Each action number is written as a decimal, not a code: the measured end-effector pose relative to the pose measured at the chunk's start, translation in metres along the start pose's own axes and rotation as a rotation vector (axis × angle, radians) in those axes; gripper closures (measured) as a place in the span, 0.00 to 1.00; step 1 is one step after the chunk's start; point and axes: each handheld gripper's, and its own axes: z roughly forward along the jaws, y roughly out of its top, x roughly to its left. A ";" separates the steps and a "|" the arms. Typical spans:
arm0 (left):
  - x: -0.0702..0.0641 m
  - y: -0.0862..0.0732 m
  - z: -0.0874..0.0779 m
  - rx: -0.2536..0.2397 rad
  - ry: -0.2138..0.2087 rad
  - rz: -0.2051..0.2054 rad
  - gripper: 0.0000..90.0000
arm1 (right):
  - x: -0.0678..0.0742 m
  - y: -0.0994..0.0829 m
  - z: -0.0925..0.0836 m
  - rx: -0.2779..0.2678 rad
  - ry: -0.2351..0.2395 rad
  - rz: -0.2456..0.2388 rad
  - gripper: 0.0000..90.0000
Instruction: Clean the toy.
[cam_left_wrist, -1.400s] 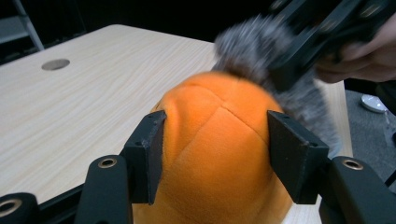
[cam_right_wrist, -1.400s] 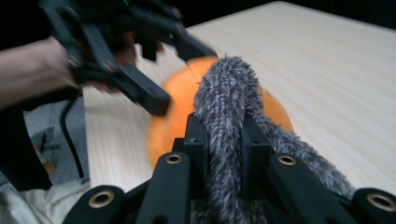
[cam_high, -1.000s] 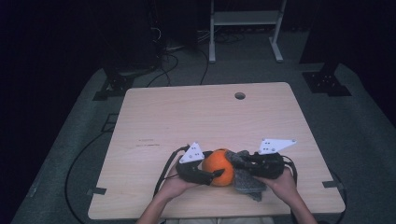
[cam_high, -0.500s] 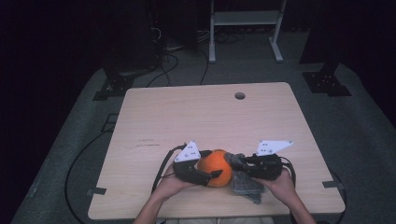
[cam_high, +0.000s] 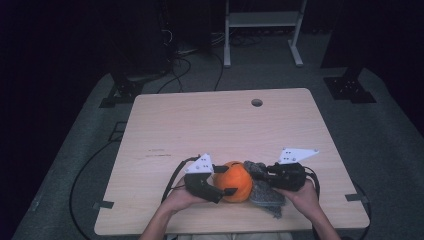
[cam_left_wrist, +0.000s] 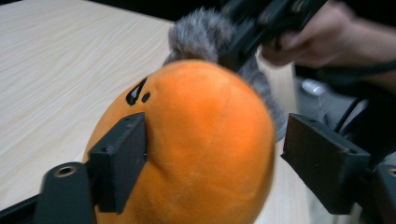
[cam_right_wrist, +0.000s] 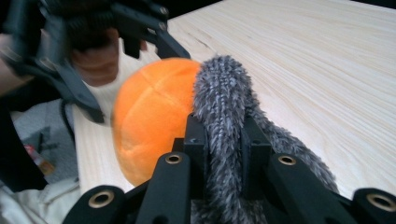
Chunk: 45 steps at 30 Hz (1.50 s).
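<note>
Near the desk's (cam_high: 165, 125) front edge, the right tool (cam_high: 265, 173) is pinching the plush's grey fur (cam_right_wrist: 224, 107); the left tool (cam_high: 220, 182), just closing, is straddling its orange body (cam_left_wrist: 196, 140), one jaw touching, not yet gripping firmly.

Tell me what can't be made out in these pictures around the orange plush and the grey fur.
- Orange plush: its underside, cut off by the bottom edge of the left gripper view.
- Grey furry piece: its join with the plush, hidden behind the plush in the high view and behind its own fur in the right gripper view.
- Left tool: blurred in the right gripper view.
- Right tool: the fur hides its pads.
</note>
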 end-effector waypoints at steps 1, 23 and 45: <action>-0.002 0.000 0.001 0.000 0.018 0.010 0.35 | 0.003 0.002 0.000 -0.011 0.008 -0.009 0.84; 0.005 -0.004 0.006 -0.023 0.093 -0.093 0.35 | 0.025 0.011 0.007 0.007 0.024 -0.151 0.85; 0.001 -0.006 0.007 -0.027 0.056 -0.039 0.30 | 0.034 0.015 0.008 0.008 -0.038 -0.178 0.85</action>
